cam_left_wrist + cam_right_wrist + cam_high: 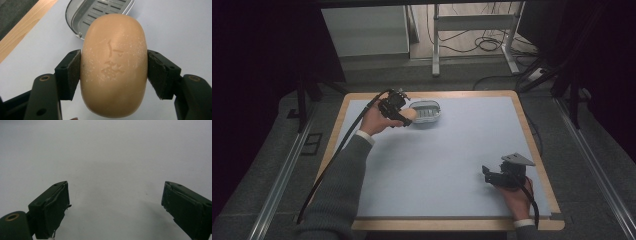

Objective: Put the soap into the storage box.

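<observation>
One bar of soap is hanging just short of its dish.
Across the blue table, upper centre, your left gripper is clamping the soap sideways, long axis pointing ahead at the dish; lower right, your right gripper is idling wide open, empty.

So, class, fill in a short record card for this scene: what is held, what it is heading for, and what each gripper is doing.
Held item: tan oval soap bar, embossed mark on top
Held by: left gripper, jaws clamped on its two sides
Nearby: grey slotted soap dish, empty, just beyond the bar
Right gripper: jaws open, nothing between them, low over the table
Surface: pale blue mat
</observation>
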`<state>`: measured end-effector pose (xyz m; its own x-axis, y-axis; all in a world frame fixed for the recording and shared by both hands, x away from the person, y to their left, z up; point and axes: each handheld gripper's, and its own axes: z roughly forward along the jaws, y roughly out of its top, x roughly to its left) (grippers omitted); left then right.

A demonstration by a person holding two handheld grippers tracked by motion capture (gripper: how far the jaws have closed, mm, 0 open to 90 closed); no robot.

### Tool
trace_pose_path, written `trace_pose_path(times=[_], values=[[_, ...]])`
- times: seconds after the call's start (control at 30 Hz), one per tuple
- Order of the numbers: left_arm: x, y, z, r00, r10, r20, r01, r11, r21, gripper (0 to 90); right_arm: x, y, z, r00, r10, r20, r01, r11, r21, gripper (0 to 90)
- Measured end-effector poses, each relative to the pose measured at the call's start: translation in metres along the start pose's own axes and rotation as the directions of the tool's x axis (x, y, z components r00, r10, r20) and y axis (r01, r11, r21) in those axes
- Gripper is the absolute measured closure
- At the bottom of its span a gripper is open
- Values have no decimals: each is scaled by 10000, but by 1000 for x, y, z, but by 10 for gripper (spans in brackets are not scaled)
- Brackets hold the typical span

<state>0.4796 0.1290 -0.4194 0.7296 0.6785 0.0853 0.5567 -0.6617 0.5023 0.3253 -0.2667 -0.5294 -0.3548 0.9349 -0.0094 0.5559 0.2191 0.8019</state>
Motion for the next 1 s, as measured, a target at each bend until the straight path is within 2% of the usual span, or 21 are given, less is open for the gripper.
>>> trace_pose_path(times=[0.03,0.07,0.1,0.17,0.53,1.0], values=[[0,1,1,10000,-35,-24,35,10000,-6,328,0,0,0,10000,-6,4,6,10000,3,77],[1,2,1,9999,115,-56,-114,9999,106,328,0,0,0,10000,-10,9,10,10000,1,77],[0,3,1,10000,-17,-24,16,10000,-12,327,0,0,0,10000,-23,12,23,10000,1,77],[2,5,2,9999,100,-28,-100,9999,81,327,0,0,0,10000,-11,8,11,10000,6,77],[4,22,12,9998,200,-66,-198,9996,206,327,0,0,0,10000,10,-10,-10,10000,-2,77],[6,41,27,9995,317,91,-319,9990,301,328,-1,0,0,10000,27,-43,-27,10000,-2,77]])
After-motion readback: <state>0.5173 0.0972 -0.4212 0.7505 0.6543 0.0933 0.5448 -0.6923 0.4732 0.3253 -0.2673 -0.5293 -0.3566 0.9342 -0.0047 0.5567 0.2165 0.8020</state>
